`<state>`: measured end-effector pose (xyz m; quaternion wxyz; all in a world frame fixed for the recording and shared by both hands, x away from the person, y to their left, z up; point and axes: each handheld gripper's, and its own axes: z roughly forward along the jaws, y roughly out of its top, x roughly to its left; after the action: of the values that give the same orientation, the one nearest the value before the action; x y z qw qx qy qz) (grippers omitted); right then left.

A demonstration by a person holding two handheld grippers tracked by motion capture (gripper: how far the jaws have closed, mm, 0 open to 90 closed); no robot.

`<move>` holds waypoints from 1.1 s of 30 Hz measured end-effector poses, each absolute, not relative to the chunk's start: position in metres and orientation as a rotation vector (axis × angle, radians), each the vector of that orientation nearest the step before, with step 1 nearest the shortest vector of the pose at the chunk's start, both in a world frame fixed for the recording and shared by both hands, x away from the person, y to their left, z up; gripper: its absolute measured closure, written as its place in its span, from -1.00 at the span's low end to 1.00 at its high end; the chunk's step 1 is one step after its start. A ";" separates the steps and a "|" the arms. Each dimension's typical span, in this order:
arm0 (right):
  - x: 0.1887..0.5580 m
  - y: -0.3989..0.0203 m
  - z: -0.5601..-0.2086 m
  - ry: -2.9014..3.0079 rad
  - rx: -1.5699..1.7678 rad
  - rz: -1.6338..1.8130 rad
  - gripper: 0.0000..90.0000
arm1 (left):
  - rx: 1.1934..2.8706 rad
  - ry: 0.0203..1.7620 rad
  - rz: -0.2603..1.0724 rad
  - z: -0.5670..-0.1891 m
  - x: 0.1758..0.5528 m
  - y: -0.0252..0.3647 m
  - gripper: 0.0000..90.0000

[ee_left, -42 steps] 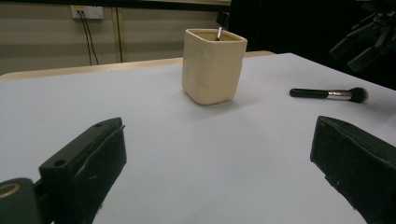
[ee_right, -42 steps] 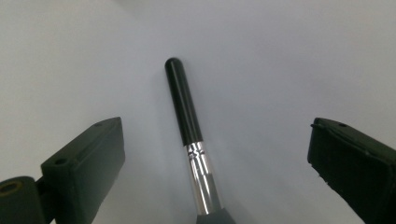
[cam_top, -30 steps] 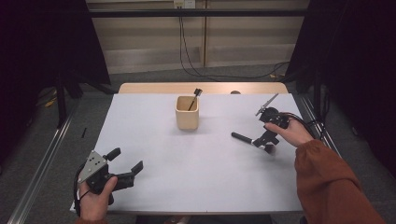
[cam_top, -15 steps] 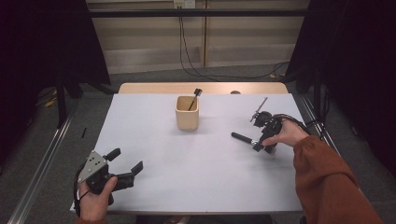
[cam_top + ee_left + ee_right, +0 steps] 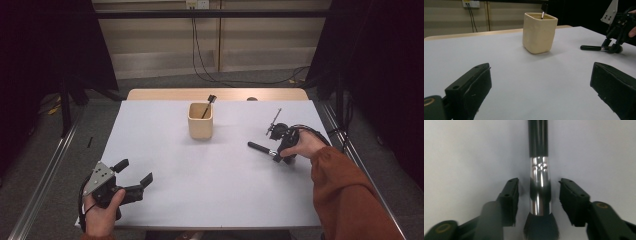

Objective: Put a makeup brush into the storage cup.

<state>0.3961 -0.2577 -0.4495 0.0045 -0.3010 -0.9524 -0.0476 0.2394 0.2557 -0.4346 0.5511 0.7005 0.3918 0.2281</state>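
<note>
White desk (image 5: 210, 185) surface is being occupied at its right side by a black-handled brush (image 5: 539, 182) with a chrome ferrule. The brush is being straddled by the right claw (image 5: 539, 195), whose jaws are being held apart on either side, not touching. The left claw (image 5: 134, 172) is being held spread at the near left. A beige cup (image 5: 200, 120) with a stick in it is standing far centre.

Cream cup (image 5: 539, 32) on white table (image 5: 524, 75) beyond parted jaws.
</note>
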 end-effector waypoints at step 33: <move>0.395 -0.261 -0.437 -2.961 -1.042 -0.292 0.59 | 1.653 0.948 0.537 -0.435 0.240 0.258 -0.92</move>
<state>0.3954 -0.2611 -0.4374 -0.0053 -0.3305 -0.9392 -0.0928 0.2399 0.2582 -0.4351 0.5486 0.6981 0.4003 0.2268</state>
